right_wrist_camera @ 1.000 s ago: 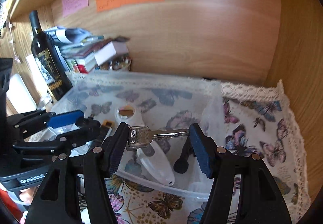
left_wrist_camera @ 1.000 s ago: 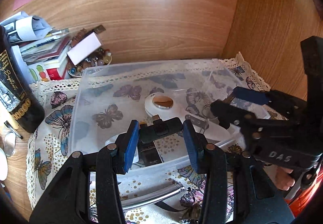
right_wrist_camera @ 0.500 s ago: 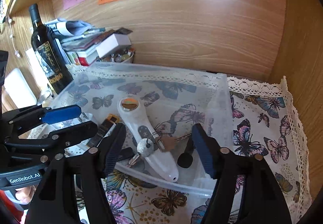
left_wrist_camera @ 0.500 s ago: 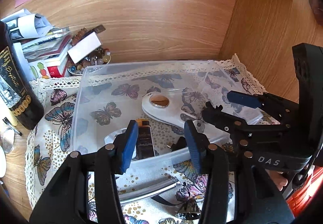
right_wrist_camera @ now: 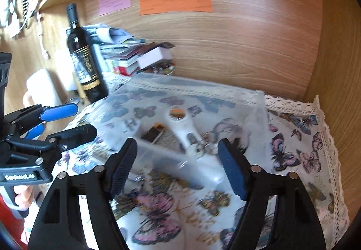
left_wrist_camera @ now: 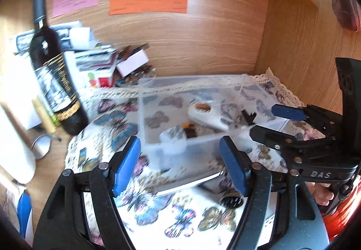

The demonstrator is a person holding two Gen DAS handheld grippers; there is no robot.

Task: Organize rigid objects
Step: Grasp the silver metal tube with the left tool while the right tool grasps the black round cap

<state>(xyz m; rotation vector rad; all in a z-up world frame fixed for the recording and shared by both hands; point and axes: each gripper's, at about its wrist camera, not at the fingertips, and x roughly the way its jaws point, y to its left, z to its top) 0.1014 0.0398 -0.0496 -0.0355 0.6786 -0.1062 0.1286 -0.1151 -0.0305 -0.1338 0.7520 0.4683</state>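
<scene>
A clear plastic bin (left_wrist_camera: 171,150) (right_wrist_camera: 158,155) stands on the butterfly cloth. In it lie a white opener-shaped tool (left_wrist_camera: 207,114) (right_wrist_camera: 182,128), a small black and orange box (left_wrist_camera: 189,130) (right_wrist_camera: 153,134), a key (right_wrist_camera: 200,146) and a black piece (left_wrist_camera: 248,117). My left gripper (left_wrist_camera: 180,164) is open and empty, in front of the bin. My right gripper (right_wrist_camera: 176,164) is open and empty, in front of the bin; it also shows in the left wrist view (left_wrist_camera: 270,121). A shiny metal bar (left_wrist_camera: 189,184) lies on the cloth below the left gripper.
A dark wine bottle (left_wrist_camera: 54,74) (right_wrist_camera: 85,60) stands left of the bin. Stacked books and papers (left_wrist_camera: 97,63) (right_wrist_camera: 126,53) sit behind it. Wooden walls close the back and right. A small round metal piece (left_wrist_camera: 232,200) and a white jug (right_wrist_camera: 42,90) are nearby.
Both grippers let go of what they held, the left a black piece and the right the key; both now lie in the bin. Both grippers opened and pulled back out.
</scene>
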